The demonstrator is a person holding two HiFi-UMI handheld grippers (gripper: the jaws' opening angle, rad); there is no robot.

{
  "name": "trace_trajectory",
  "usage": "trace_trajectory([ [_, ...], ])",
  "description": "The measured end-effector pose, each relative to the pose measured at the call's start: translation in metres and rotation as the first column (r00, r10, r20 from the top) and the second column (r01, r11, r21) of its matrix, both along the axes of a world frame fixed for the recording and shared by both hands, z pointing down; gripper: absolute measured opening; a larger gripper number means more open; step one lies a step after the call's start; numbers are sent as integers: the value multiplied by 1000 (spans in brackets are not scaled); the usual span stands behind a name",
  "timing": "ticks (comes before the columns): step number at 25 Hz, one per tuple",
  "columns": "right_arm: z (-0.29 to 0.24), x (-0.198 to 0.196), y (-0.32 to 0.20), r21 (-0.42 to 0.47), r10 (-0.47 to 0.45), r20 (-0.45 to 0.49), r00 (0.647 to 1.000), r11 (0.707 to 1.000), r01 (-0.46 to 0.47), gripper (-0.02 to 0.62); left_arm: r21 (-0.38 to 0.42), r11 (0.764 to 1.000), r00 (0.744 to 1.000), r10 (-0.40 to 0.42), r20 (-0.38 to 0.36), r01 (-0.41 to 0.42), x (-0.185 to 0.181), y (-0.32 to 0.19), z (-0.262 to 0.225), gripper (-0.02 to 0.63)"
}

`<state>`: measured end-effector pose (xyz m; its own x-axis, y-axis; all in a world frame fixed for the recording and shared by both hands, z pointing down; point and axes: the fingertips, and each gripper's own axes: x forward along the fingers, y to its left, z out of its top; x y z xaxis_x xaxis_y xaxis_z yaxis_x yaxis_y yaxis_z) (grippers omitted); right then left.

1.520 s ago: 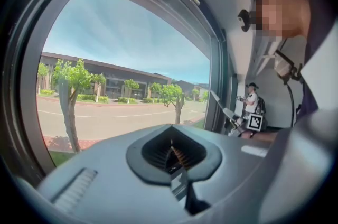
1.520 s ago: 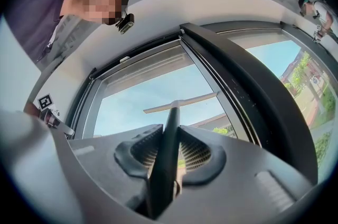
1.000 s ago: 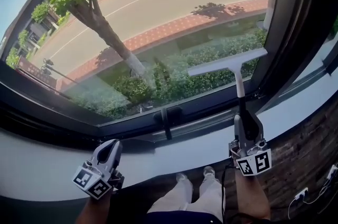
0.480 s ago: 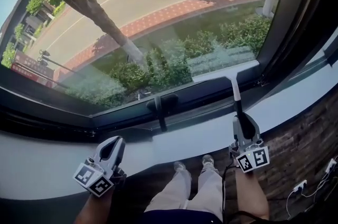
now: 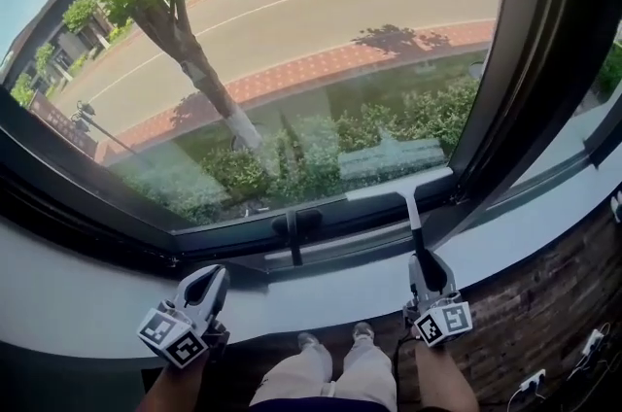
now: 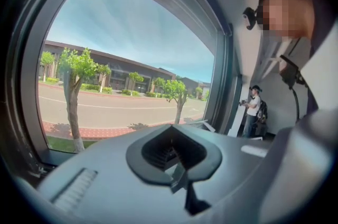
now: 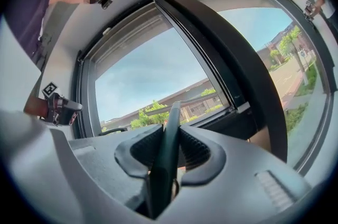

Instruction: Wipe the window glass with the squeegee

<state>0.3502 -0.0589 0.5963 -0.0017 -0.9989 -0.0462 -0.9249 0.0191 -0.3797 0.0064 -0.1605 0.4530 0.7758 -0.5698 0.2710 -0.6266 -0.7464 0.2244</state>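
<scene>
At the lower right of the head view, the right tongs clamp the dark grip of the squeegee. Its white blade lies at the very foot of the window glass, against the lower frame. The left tongs, at lower left, are closed on nothing and well clear of the pane. A hazy film shows across the lower glass. The likely trouble is that the tongs hold the long handle only at its end, so it could twist in the grip. One blade tip would then lift and leave streaks. A sideways pass along the bottom could also catch the window handle at centre.
</scene>
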Motion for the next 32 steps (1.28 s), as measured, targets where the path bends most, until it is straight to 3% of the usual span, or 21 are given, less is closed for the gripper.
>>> trace_trajectory([
  [5, -76, -17, 1, 139, -1, -43, 999, 990, 7, 101, 16, 1000, 998, 20, -61, -19, 7, 0, -11, 3],
  [8, -144, -23, 0, 259, 39, -98, 994, 966, -13, 101, 21, 998, 993, 60, -102, -58, 6, -3, -20, 3],
  [13, -248, -13, -25, 467, 85, -188, 978, 884, 13, 101, 181, 982, 996, 71, -63, -59, 12, -26, -40, 3],
  [16, -302, -9, -23, 557, 97, -226, 969, 829, 47, 101, 247, 967, 994, 83, -70, -63, 16, -15, -49, 3],
  [23, -408, -26, -48, 688, 156, -284, 946, 720, 88, 101, 302, 950, 991, 110, -79, -81, -10, -22, -64, 3],
  [32, -475, -42, -88, 765, 196, -301, 933, 634, 114, 101, 327, 944, 991, 79, -104, -41, -43, -56, -79, 3],
])
